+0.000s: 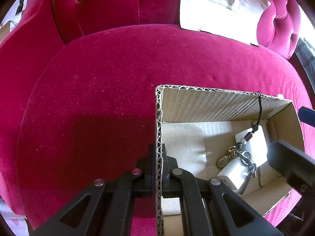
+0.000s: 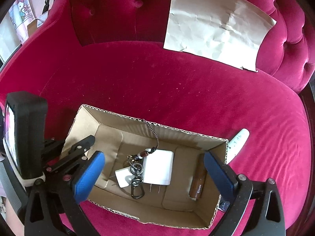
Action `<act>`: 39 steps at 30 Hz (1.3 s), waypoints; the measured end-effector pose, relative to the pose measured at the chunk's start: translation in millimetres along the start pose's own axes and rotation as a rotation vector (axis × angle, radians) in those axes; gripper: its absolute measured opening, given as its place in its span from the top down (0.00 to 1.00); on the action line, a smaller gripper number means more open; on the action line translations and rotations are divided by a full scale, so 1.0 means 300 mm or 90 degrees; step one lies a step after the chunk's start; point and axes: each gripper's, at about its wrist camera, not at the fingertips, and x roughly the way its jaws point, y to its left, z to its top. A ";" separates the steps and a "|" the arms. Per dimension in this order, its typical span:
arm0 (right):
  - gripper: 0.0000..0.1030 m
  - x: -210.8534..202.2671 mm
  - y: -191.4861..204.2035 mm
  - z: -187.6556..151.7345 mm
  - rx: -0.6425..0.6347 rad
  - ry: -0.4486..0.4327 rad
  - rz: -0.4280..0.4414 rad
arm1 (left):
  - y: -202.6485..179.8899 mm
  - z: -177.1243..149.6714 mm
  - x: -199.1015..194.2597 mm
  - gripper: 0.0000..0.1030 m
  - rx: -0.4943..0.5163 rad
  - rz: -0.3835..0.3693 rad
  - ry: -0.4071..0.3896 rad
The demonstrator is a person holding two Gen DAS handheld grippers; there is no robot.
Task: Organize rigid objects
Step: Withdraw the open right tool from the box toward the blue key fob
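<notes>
An open cardboard box (image 2: 84,125) sits on a red velvet sofa seat (image 2: 157,82). Inside lie two white chargers (image 2: 159,167) (image 2: 123,175), a beaded keychain (image 2: 135,169) whose cord hangs over the far wall, and a brown tube (image 2: 197,182). My left gripper (image 1: 158,157) is shut on the box's left wall (image 1: 158,118), one finger inside and one outside. My right gripper (image 2: 153,157) hovers open over the box, its blue pads (image 2: 90,175) wide apart with nothing touching them. A white tube (image 2: 239,139) lies outside, against the box's right end.
A crumpled sheet of paper (image 2: 214,29) leans against the tufted sofa back. The sofa's arm (image 2: 291,39) rises at the right. A black device (image 2: 25,133) is mounted on the left gripper. Boxes and a patterned bag (image 2: 19,17) stand beyond the sofa's left side.
</notes>
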 end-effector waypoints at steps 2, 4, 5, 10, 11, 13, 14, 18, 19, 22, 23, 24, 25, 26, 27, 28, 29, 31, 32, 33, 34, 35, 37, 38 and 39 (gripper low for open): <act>0.00 -0.006 -0.004 0.000 0.000 -0.002 -0.001 | -0.001 0.000 0.000 0.97 0.000 0.001 0.000; 0.00 -0.016 -0.011 0.000 0.001 -0.005 -0.002 | -0.001 0.001 -0.001 0.97 0.000 0.002 0.000; 0.00 -0.021 -0.015 -0.001 0.002 -0.006 -0.003 | -0.001 0.001 -0.001 0.97 0.001 0.002 0.000; 0.00 -0.053 -0.042 -0.005 0.001 -0.015 -0.010 | -0.001 0.002 -0.003 0.97 0.001 0.002 0.000; 0.00 -0.058 -0.047 -0.007 0.001 -0.014 -0.011 | -0.001 0.001 -0.003 0.97 0.001 0.003 -0.001; 0.00 -0.068 -0.061 -0.011 0.002 -0.016 -0.013 | -0.002 0.001 -0.003 0.97 0.002 0.002 -0.001; 0.00 -0.070 -0.069 -0.013 0.002 -0.015 -0.013 | -0.002 0.001 -0.003 0.97 0.002 0.002 0.000; 0.00 -0.090 -0.107 -0.025 0.010 -0.018 -0.019 | -0.002 0.002 -0.003 0.97 0.002 0.002 0.000; 0.00 -0.095 -0.118 -0.027 0.012 -0.020 -0.023 | -0.003 0.002 -0.003 0.97 0.003 0.003 0.000; 0.00 -0.106 -0.156 -0.034 0.022 -0.021 -0.033 | -0.003 0.001 -0.004 0.97 0.003 0.003 -0.001; 0.00 -0.109 -0.167 -0.037 0.024 -0.022 -0.037 | -0.003 0.001 -0.004 0.97 0.003 0.004 -0.001; 0.00 -0.114 -0.178 -0.040 0.026 -0.022 -0.039 | -0.004 0.001 -0.004 0.97 0.004 0.004 -0.001; 0.00 -0.120 -0.195 -0.044 0.032 -0.023 -0.041 | -0.005 0.001 -0.003 0.97 0.004 0.005 0.000; 0.00 -0.124 -0.206 -0.047 0.036 -0.024 -0.043 | -0.005 0.001 -0.003 0.97 0.004 0.006 0.000; 0.00 -0.127 -0.217 -0.049 0.039 -0.023 -0.045 | -0.006 0.002 -0.002 0.97 0.003 0.006 0.000; 0.00 -0.131 -0.232 -0.053 0.044 -0.024 -0.046 | -0.007 0.002 -0.002 0.97 0.002 0.006 0.000; 0.00 -0.134 -0.243 -0.056 0.048 -0.024 -0.047 | -0.007 0.002 -0.002 0.97 0.002 0.006 0.000; 0.00 -0.138 -0.265 -0.065 0.052 -0.023 -0.051 | -0.009 0.002 -0.001 0.97 0.004 0.006 0.000; 0.00 -0.141 -0.275 -0.069 0.055 -0.024 -0.053 | -0.009 0.002 -0.001 0.97 0.005 0.007 -0.001; 0.00 -0.142 -0.285 -0.073 0.060 -0.025 -0.054 | -0.010 0.002 -0.001 0.97 0.005 0.007 -0.001; 0.00 -0.145 -0.303 -0.080 0.067 -0.025 -0.056 | -0.010 0.002 0.000 0.97 0.004 0.007 0.000; 0.00 -0.146 -0.315 -0.085 0.071 -0.023 -0.058 | -0.010 0.002 0.000 0.97 0.003 0.007 0.000; 0.00 -0.155 -0.348 -0.097 0.083 -0.023 -0.064 | -0.011 0.002 0.000 0.97 0.003 0.007 0.000; 0.00 -0.159 -0.360 -0.102 0.087 -0.024 -0.067 | -0.011 0.003 0.000 0.97 0.004 0.007 0.000; 0.00 -0.165 -0.378 -0.108 0.092 -0.025 -0.073 | -0.011 0.003 0.000 0.97 0.003 0.006 0.000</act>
